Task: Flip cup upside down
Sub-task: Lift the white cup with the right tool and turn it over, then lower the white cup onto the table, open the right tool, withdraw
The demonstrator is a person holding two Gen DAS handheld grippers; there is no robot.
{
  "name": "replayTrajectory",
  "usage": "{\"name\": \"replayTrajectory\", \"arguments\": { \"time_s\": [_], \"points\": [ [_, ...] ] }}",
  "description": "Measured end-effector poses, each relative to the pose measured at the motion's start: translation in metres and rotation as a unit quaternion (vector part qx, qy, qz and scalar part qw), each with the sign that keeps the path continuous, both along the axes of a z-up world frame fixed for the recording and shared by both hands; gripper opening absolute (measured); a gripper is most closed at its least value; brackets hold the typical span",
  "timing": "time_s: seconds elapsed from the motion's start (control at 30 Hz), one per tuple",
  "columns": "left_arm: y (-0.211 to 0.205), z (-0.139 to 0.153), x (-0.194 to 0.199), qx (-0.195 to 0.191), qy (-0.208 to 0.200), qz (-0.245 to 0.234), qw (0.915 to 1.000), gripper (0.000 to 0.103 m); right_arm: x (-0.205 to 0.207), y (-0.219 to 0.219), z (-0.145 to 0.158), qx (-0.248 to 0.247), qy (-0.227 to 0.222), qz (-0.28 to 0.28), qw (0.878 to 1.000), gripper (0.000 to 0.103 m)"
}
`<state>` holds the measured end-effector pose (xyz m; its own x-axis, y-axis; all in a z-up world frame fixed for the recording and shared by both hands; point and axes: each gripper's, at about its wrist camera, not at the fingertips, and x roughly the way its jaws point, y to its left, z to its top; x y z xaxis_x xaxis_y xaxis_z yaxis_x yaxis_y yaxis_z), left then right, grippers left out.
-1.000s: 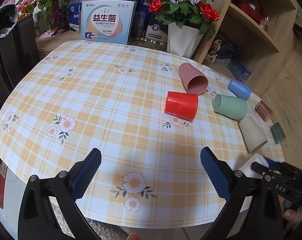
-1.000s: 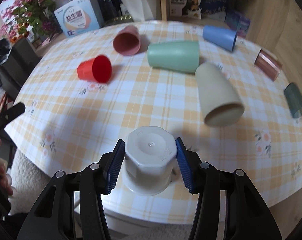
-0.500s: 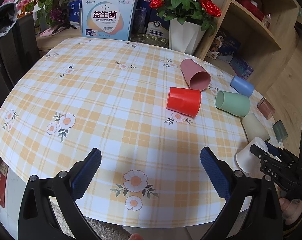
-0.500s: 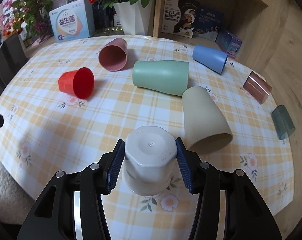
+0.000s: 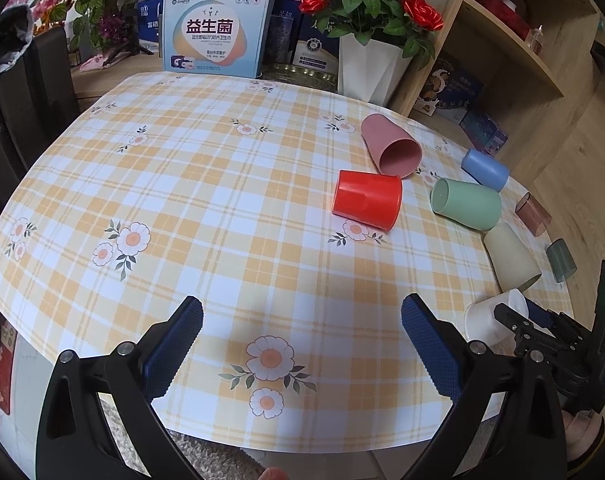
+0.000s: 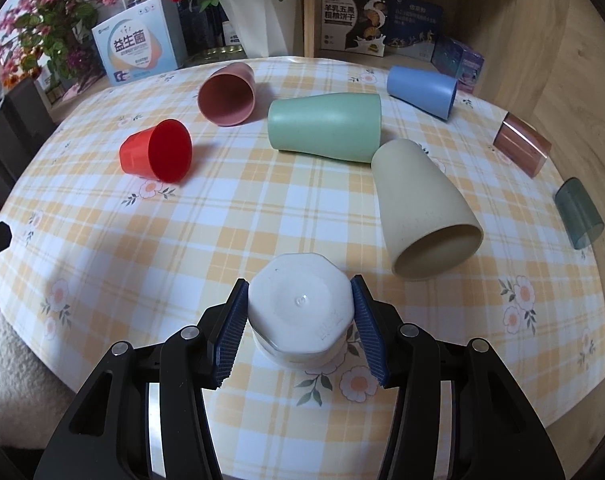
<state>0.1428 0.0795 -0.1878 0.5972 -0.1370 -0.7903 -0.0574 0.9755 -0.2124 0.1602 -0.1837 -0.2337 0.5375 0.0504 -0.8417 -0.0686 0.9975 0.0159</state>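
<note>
**White cup held base-up near the table's front edge**

The white cup (image 6: 300, 312) is seen pinched between the blue ribbed pads (image 6: 232, 334) of the right gripper (image 6: 300, 320), jaws closed against opposite flats of its faceted body just below the base. The base faces the camera, mouth pointing down toward the checked tablecloth (image 6: 222, 208). Whether the rim is already touching the cloth cannot be told from the right wrist view; in the left wrist view the cup (image 5: 488, 320) appears tilted, low over the cloth.

The left gripper (image 5: 302, 340) is held with jaws spread wide and nothing between them, over the front of the table.

Handling, judged: thin moulded plastic, light, rigid enough for a side pinch but likely to flex if squeezed hard. The smooth wall is probably slippery; the flat facets are the better hold, and they are the hold in use. Not fragile.

Neighbours: the beige cup (image 6: 422, 208) lies on its side just beside the held cup, mouth toward the camera; the green cup (image 6: 326, 132), red cup (image 6: 158, 156), pink cup (image 6: 228, 94) and blue cup (image 6: 422, 90) lie farther back. A nudge of the beige cup is the risk judged on release.
</note>
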Motion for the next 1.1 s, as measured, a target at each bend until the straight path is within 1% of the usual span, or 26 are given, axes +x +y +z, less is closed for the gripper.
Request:
{"name": "replayTrajectory", "arguments": {
  "time_s": [0.17,0.3,0.43,0.57,0.6,0.63,0.7,0.73,0.87,0.93,1.0,1.1],
  "points": [
    [0.000,0.002,-0.001,0.004,0.001,0.002,1.0000,0.097,0.001,-0.002,0.001,0.005,0.006,-0.005,1.000,0.050],
    [0.000,0.009,-0.002,0.010,0.000,0.004,0.9999,0.097,0.002,-0.005,0.004,0.019,0.012,-0.011,1.000,0.051],
    [-0.006,0.020,-0.006,0.037,-0.013,0.000,0.9992,0.097,-0.001,-0.007,0.014,0.029,0.006,-0.012,1.000,0.052],
    [-0.013,0.039,-0.013,0.063,-0.040,-0.007,0.9972,0.097,-0.008,-0.009,0.029,0.051,-0.005,-0.010,0.999,0.054],
    [-0.014,0.045,-0.015,0.068,-0.050,-0.008,0.9964,0.097,-0.011,-0.011,0.036,0.059,-0.014,-0.012,0.998,0.060],
    [-0.016,0.053,-0.018,0.077,-0.064,-0.008,0.9950,0.097,-0.014,-0.012,0.044,0.064,-0.025,-0.015,0.998,0.072],
    [-0.019,0.066,-0.023,0.091,-0.086,-0.015,0.9920,0.097,-0.023,-0.016,0.061,0.073,-0.048,-0.021,0.996,0.080],
    [-0.020,0.071,-0.025,0.095,-0.093,-0.018,0.9909,0.097,-0.027,-0.019,0.070,0.077,-0.057,-0.027,0.995,0.087],
    [-0.024,0.095,-0.035,0.086,-0.118,-0.033,0.9886,0.097,-0.046,-0.028,0.105,0.100,-0.093,-0.040,0.990,0.087],
    [-0.027,0.108,-0.042,0.085,-0.139,-0.038,0.9859,0.097,-0.057,-0.031,0.125,0.103,-0.111,-0.045,0.987,0.087],
    [-0.031,0.124,-0.052,0.085,-0.166,-0.046,0.9814,0.097,-0.067,-0.034,0.141,0.109,-0.124,-0.049,0.985,0.087],
    [-0.040,0.146,-0.064,0.089,-0.194,-0.057,0.9753,0.097,-0.084,-0.037,0.169,0.118,-0.156,-0.046,0.980,0.087]
  ]
}}
